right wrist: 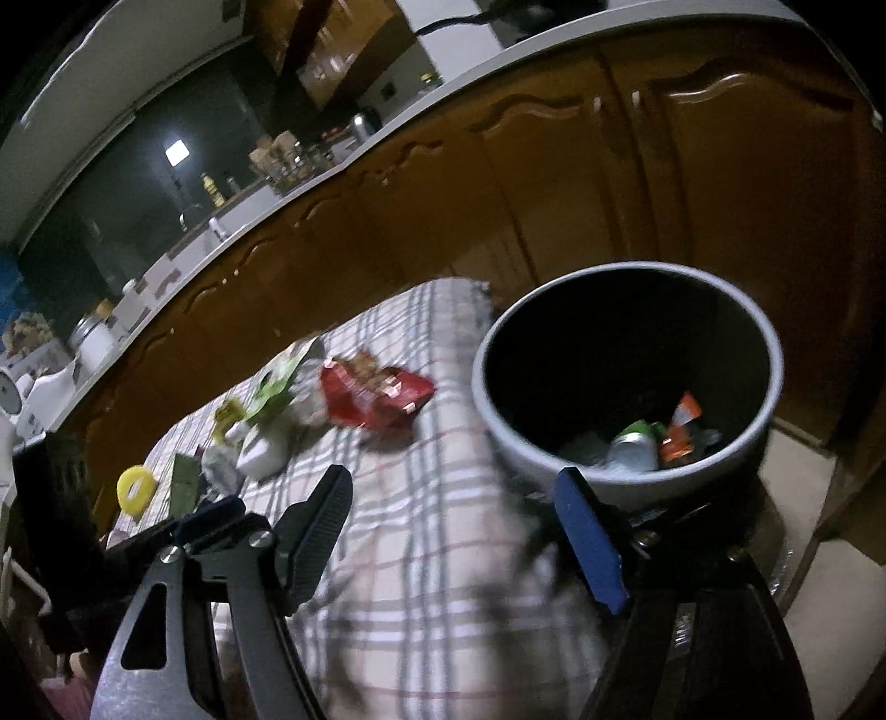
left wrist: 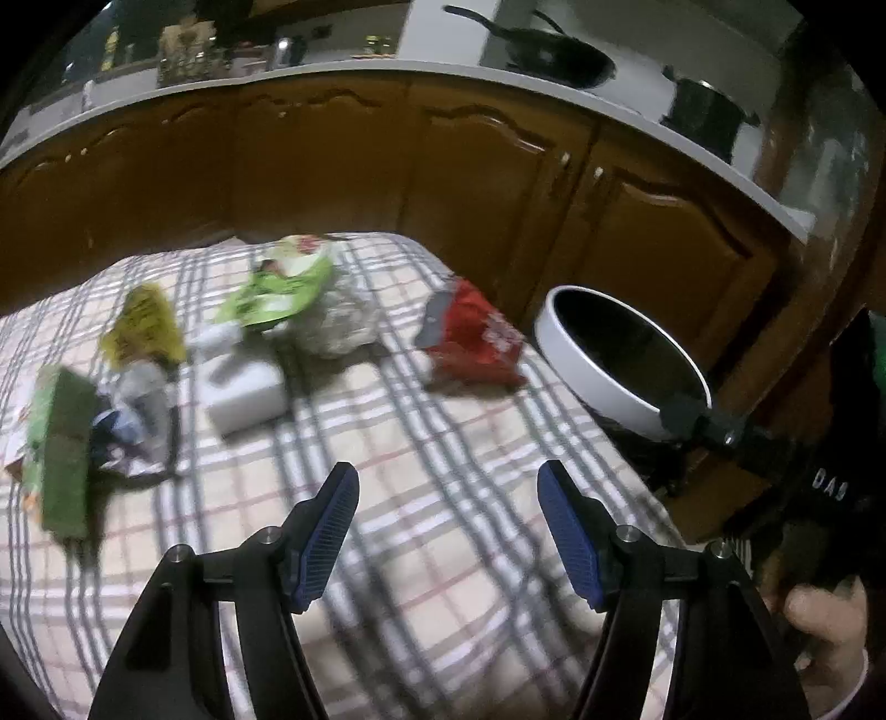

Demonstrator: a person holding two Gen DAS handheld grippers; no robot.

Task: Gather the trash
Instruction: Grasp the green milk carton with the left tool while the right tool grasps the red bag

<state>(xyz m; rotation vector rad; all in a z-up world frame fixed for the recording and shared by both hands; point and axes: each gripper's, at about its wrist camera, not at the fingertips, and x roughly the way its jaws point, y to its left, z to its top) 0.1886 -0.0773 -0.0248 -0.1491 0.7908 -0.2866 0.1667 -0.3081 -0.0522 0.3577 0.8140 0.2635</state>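
Observation:
Trash lies on the plaid tablecloth (left wrist: 421, 498): a red snack bag (left wrist: 473, 343), a green and white wrapper (left wrist: 277, 291) on crumpled paper (left wrist: 338, 321), a yellow wrapper (left wrist: 144, 327), a white box (left wrist: 243, 396), a green packet (left wrist: 61, 459) and crumpled foil (left wrist: 135, 415). The white bin (left wrist: 620, 360) stands off the table's right edge. My left gripper (left wrist: 448, 482) is open and empty above the cloth. My right gripper (right wrist: 454, 487) is open and empty, beside the bin (right wrist: 626, 476), which holds a can (right wrist: 634, 443) and an orange wrapper (right wrist: 681, 432). The red bag (right wrist: 376, 396) lies left of the bin.
Brown cabinet doors (left wrist: 387, 166) run behind the table under a white counter (left wrist: 554, 83) with a black pan (left wrist: 554, 52) and pot (left wrist: 703, 113). A yellow ring (right wrist: 133, 487) lies at the table's far left. The other gripper's body (left wrist: 720, 426) shows by the bin.

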